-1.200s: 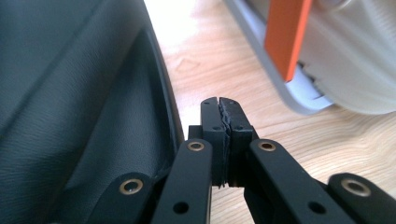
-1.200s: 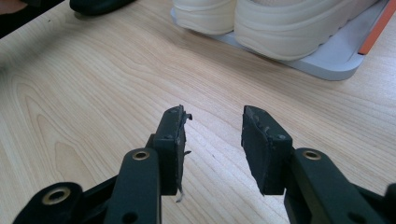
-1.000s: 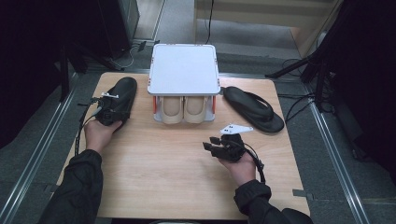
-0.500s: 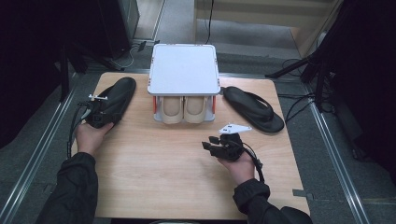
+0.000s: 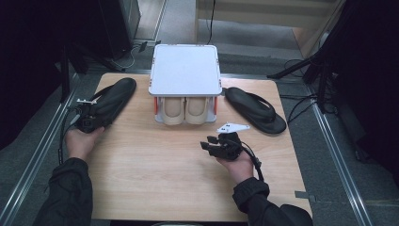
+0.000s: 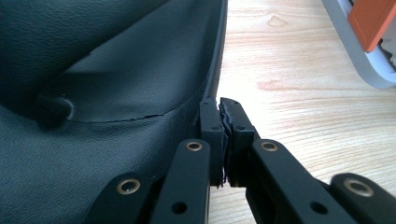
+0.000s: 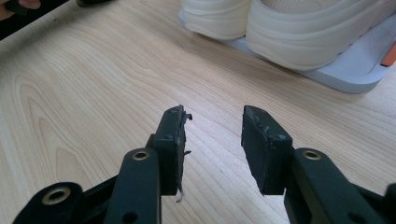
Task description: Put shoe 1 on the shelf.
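In the high view, the left gripper (image 5: 87, 120) is sitting at the left edge of the frame, a little above the middle, over the near end of a black sandal (image 5: 109, 101). This left sandal is lying slanted on the wooden table (image 5: 155, 183), with its far end pointing to the upper part of the frame. In the left gripper view, the two black jaws are standing pressed together at the lower centre, and the edge of the sandal (image 6: 116, 88) is lying right against them at their left side. The pads (image 6: 211, 126) are seeming to pinch the rim of the sandal, but how much material is between them I cannot tell.

The right gripper (image 5: 217, 145) is resting in the lower right of the centre of the high view, in the person's hand. In the right gripper view its jaws are standing about half open, with only bare table wood between them.

A white rack (image 5: 185, 70) is standing at the upper centre, with a pair of cream shoes (image 5: 184, 109) under its top. A second black sandal (image 5: 254, 109) is lying to the right of the rack, well apart from both grippers.
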A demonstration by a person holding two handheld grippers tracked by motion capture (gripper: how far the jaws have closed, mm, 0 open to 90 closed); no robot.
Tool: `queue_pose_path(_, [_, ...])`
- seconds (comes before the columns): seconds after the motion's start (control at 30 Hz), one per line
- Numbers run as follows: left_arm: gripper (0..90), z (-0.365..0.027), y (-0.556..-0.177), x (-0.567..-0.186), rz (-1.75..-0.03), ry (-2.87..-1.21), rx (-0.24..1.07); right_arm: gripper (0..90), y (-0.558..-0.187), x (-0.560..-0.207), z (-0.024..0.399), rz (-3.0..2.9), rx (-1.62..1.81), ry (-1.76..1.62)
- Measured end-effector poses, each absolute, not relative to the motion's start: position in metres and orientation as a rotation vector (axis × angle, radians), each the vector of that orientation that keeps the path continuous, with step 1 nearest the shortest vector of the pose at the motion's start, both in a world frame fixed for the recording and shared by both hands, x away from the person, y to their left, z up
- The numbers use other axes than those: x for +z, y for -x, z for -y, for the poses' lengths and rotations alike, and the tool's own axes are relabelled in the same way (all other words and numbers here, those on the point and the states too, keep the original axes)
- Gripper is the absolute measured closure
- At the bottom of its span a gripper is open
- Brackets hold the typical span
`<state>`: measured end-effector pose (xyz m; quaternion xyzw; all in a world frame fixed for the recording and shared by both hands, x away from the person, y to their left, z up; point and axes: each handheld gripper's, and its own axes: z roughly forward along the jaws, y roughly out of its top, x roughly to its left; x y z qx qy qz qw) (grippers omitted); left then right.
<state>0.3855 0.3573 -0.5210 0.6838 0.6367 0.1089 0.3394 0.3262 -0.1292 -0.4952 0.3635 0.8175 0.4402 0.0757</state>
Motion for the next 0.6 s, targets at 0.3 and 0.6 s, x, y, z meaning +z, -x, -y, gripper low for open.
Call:
queue_pose_path(0.3, [89.8, -0.355, -0.408, -0.496, -1.616, -1.731, 0.295, 60.1, -0.321, -0.495, 0.131, -2.453, 1.31, -1.109])
queue_pose_path(0.6, [89.8, -0.359, -0.444, -0.477, -1.626, -1.731, 0.319, 60.1, -0.311, -0.496, 0.139, -2.432, 1.285, -1.117])
